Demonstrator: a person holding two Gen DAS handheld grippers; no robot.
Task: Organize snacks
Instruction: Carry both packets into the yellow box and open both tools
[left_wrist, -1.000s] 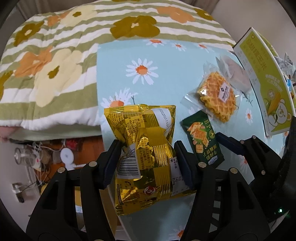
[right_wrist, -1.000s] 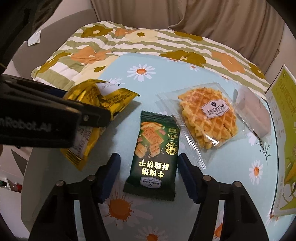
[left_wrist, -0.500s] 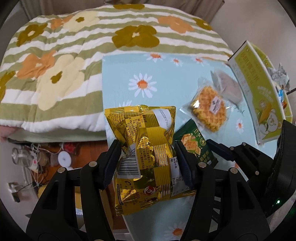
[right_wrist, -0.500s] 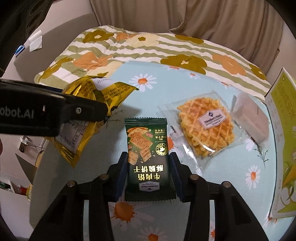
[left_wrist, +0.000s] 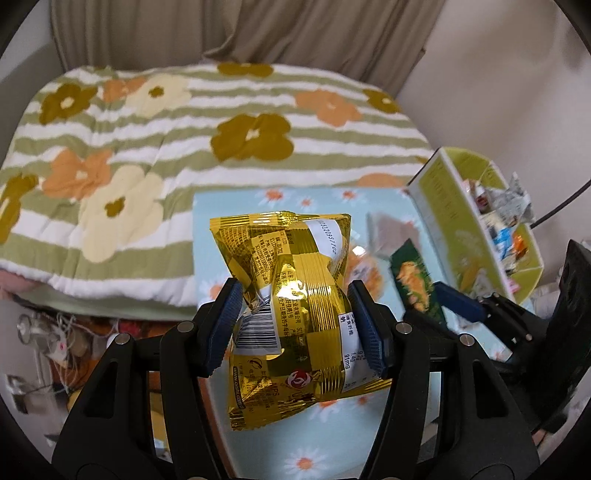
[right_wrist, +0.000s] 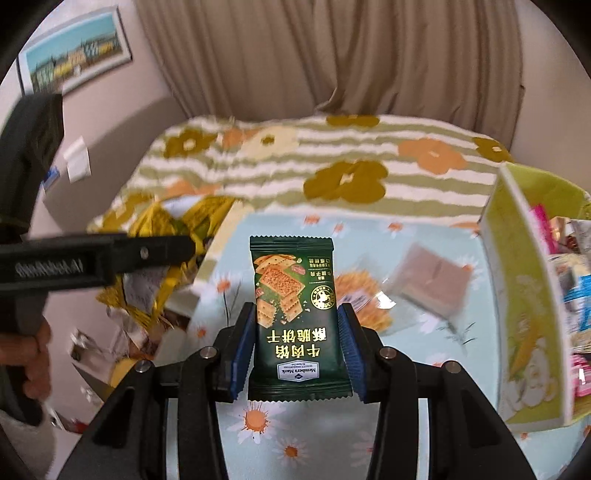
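The crinkled gold foil snack bag (left_wrist: 295, 317) sits between the blue pads of the left tongs (left_wrist: 293, 325), which are closed tight on it, above the daisy-print surface (left_wrist: 332, 454). The right tongs (right_wrist: 297, 350) are closed on the dark green cracker packet (right_wrist: 295, 314); behind it, a blurred waffle pack (right_wrist: 364, 299), probably, lies on the surface.

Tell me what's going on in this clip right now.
A person is sorting snacks with two tools. The left hand-held gripper is shut on a gold snack bag, the right hand-held gripper on a dark green cracker packet, both off the daisy tablecloth. A waffle pack and a brown pack lie there beside the green box.
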